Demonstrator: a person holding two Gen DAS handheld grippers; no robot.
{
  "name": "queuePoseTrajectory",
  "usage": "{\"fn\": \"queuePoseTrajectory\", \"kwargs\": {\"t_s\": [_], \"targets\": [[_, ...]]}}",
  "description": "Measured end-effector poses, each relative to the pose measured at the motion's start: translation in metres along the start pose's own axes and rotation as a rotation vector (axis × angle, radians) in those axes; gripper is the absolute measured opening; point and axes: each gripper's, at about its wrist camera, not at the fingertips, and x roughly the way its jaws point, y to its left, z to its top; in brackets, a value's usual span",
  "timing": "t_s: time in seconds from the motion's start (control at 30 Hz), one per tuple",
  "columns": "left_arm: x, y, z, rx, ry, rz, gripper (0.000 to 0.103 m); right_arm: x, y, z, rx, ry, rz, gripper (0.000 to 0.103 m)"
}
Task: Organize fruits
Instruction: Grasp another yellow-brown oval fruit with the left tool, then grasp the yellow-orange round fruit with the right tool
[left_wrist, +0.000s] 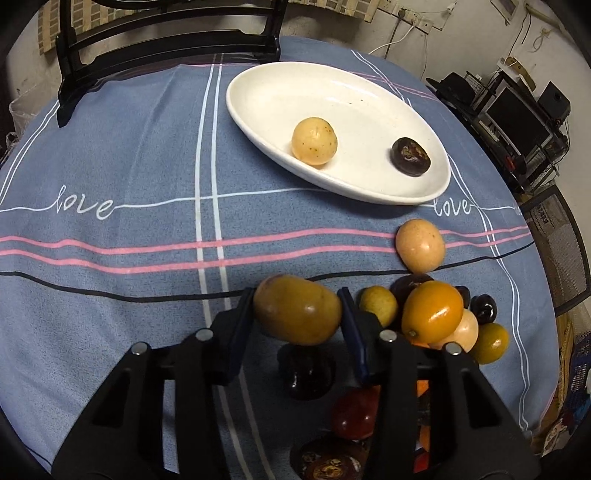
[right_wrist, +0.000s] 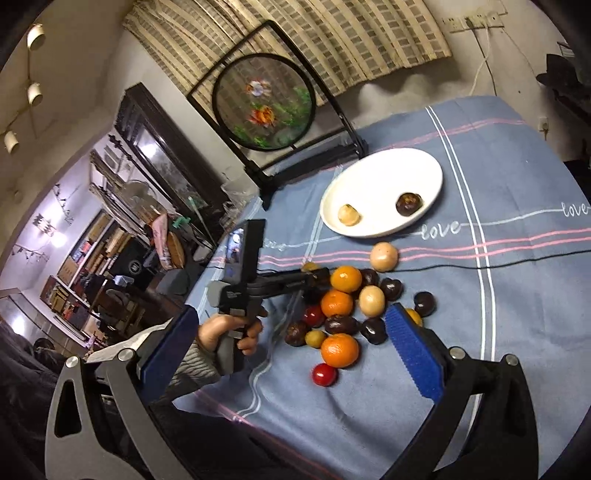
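A: In the left wrist view, what was pinched?
B: A yellow fruit (left_wrist: 297, 309) was pinched crosswise by the left tool (left_wrist: 298, 310), with the white plate (left_wrist: 258, 110) lying ahead beyond bare cloth.

A: And in the right wrist view?
B: The right tool (right_wrist: 295, 350) was spread, nothing held; the fruit pile (right_wrist: 343, 314) was seen short of the plate.

Fruit pile (right_wrist: 345, 314) beside white plate (right_wrist: 384, 162)

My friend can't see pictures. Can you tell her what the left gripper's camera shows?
The left gripper holds a yellow fruit over a blue striped tablecloth. Beyond it, a white oval plate carries a pale round fruit and a dark one. More fruits are piled at the right.
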Motion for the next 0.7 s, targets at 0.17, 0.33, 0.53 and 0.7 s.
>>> {"fn": "queuePoseTrajectory", "kwargs": {"t_s": [0.17,0.33,0.53,0.7], "targets": [[-0.01,0.006,-0.002,-0.027,-0.019,0.015,0.045,0.001,-0.013,0.001,0.04,0.001,-0.051,0.102],[-0.04,0.015,-0.011,-0.046,-0.054,0.044,0.045,0.006,-0.031,0.004,0.066,0.027,-0.15,0.102],[-0.082,0.025,-0.04,-0.073,-0.083,0.081,0.045,0.033,-0.04,0.003,-0.189,0.064,-0.373,0.102],[-0.104,0.023,-0.068,-0.109,-0.084,0.104,0.045,0.075,-0.049,-0.023,-0.252,0.17,-0.359,0.073]]}}
